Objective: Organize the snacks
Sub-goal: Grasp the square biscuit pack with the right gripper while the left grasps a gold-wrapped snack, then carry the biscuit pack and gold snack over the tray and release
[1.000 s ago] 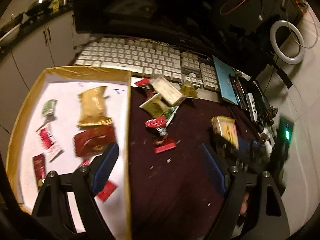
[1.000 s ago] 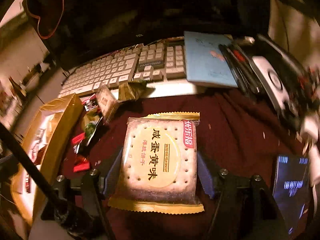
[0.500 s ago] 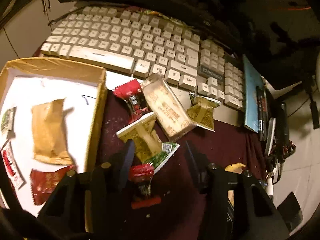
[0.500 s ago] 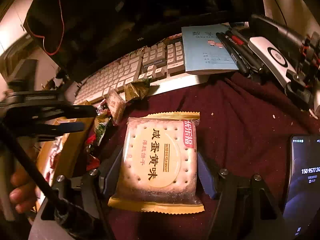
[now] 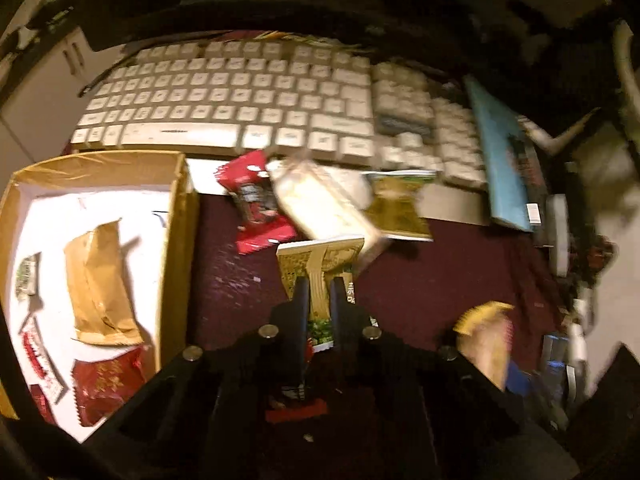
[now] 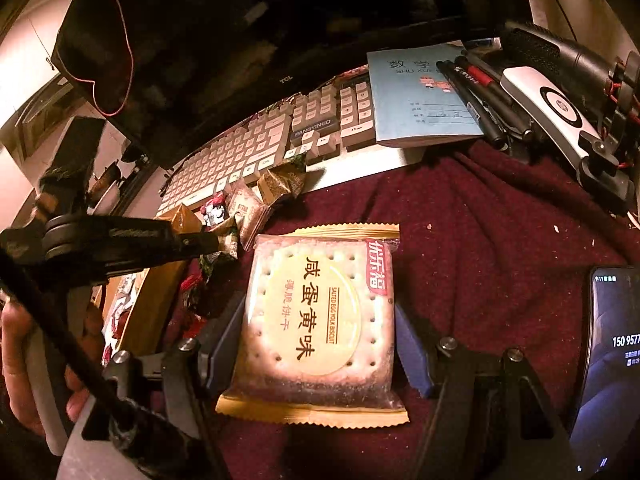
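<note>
My left gripper (image 5: 319, 286) is shut on an olive-green snack packet (image 5: 322, 258) on the maroon cloth, just right of the gold-rimmed cardboard box (image 5: 176, 216). More loose snacks lie beyond it: a red packet (image 5: 256, 200), a pale cracker packet (image 5: 324, 204) and another olive packet (image 5: 394, 208). My right gripper (image 6: 320, 344) is shut on a salted egg yolk biscuit packet (image 6: 320, 316), held flat over the cloth. The left gripper also shows in the right wrist view (image 6: 208, 242), at the snack pile.
The box holds a tan packet (image 5: 96, 280), a red packet (image 5: 108, 384) and small sachets. A white keyboard (image 5: 248, 100) lies behind the snacks, a blue notebook (image 6: 416, 96) with pens to its right. A phone (image 6: 612, 364) lies at the far right.
My left gripper moved forward over the pile and closed on the olive-green packet. My right gripper kept holding the biscuit packet almost still.
</note>
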Demonstrator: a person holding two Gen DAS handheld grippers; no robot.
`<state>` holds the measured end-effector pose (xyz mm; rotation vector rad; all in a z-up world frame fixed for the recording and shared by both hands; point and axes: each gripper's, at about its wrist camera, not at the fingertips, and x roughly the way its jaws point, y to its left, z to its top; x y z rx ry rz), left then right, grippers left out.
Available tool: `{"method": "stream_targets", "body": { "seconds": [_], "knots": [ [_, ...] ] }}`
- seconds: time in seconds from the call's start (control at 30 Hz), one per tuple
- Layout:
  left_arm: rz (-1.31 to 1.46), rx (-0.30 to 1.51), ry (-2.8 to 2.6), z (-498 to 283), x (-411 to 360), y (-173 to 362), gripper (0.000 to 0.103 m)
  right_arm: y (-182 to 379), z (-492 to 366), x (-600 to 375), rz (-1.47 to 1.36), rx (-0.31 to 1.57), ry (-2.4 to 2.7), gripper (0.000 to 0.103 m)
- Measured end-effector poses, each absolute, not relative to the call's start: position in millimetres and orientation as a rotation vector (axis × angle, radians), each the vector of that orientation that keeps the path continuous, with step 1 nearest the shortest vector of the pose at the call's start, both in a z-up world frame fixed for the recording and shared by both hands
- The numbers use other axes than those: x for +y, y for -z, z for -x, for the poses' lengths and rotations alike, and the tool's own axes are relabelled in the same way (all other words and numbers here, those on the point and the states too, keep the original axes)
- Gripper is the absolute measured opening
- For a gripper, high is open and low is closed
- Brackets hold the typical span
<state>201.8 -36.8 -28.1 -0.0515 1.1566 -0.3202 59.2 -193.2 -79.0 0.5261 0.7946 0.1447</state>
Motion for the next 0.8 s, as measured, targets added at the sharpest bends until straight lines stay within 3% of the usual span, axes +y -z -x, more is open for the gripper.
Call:
{"method": "stream_targets", "body": {
  "seconds": [0.47, 0.8],
  "knots": [
    [0.254, 0.985, 0.459, -151.1, 30.1, -56.1, 0.011, 71.7, -52.0, -189.7, -0.513, 0.744, -0.194, 0.069],
    [0.26, 0.935, 0.268, -112.6, 118.9, -59.5, 0.011, 32.2, -42.9, -135.2, -0.401, 0.689, -0.353, 0.069]
  ]
}}
